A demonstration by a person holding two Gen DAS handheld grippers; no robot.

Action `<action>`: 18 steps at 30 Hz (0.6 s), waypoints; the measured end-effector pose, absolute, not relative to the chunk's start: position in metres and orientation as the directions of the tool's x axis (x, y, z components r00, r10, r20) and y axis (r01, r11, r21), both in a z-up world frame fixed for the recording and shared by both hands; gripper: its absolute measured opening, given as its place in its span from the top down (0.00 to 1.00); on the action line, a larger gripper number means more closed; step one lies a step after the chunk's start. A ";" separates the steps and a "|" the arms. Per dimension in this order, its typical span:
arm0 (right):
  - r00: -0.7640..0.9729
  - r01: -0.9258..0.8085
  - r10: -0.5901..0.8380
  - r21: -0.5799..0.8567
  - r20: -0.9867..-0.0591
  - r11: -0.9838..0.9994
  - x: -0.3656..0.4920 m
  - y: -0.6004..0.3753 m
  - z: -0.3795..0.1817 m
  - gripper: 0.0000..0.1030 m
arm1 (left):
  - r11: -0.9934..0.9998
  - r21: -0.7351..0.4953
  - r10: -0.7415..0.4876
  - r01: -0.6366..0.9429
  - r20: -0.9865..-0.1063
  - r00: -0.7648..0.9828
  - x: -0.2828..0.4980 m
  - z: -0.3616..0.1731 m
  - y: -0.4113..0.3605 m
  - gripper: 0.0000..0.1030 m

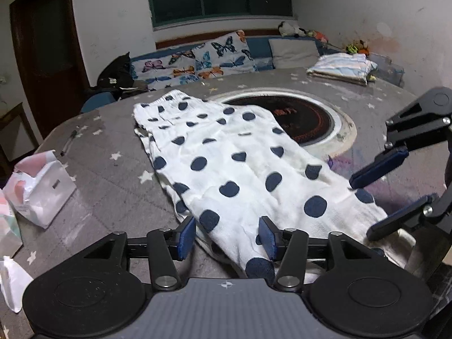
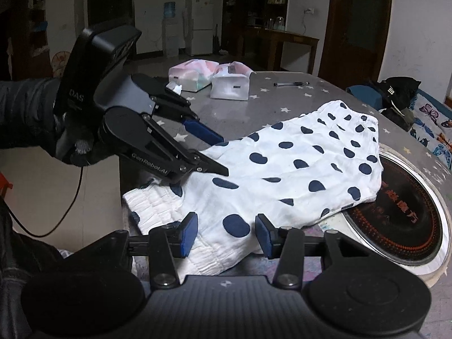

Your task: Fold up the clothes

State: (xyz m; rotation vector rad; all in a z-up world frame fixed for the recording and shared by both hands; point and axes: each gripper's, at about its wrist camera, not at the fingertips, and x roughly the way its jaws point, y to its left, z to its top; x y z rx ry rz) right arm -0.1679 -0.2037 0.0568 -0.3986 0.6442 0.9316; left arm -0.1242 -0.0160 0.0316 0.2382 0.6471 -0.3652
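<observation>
On the tabletop [image 1: 113,130] your polka-dot garment [image 1: 240,169] lies flat, partly over the inset burner [image 1: 310,118]. Thin, limp cotton; pinch the near hem. Left hand-held gripper [image 1: 227,236] and right hand-held gripper [image 2: 226,236] both released, straddling cloth.

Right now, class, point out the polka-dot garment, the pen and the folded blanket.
polka-dot garment [image 1: 240,169], left wrist view, middle of cloth.
pen [image 2: 291,84], right wrist view, barrel.
folded blanket [image 1: 343,66], left wrist view, top.

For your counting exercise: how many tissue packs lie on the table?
2: a white pack and a pink pack, side by side at the table's far edge in the right wrist view. Others may be hidden.
</observation>
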 end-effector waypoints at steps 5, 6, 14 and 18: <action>0.443 -0.842 0.614 -0.070 -0.653 0.534 -0.180 -0.209 0.069 0.51 | 0.912 0.098 -0.270 0.397 -0.584 0.765 -0.126 0.045 -0.017 0.27; 0.444 -0.844 0.611 -0.078 -0.656 0.530 -0.184 -0.209 0.070 0.50 | 0.913 0.093 -0.275 0.398 -0.580 0.767 -0.126 0.047 -0.019 0.23; 0.502 -0.813 0.600 -0.102 -0.623 0.574 -0.190 -0.214 0.076 0.51 | 0.910 0.052 -0.309 0.411 -0.577 0.756 -0.126 0.043 -0.036 0.17; 0.497 -0.803 0.616 -0.055 -0.611 0.593 -0.177 -0.211 0.071 0.52 | 0.916 0.062 -0.287 0.395 -0.587 0.757 -0.130 0.034 -0.035 0.17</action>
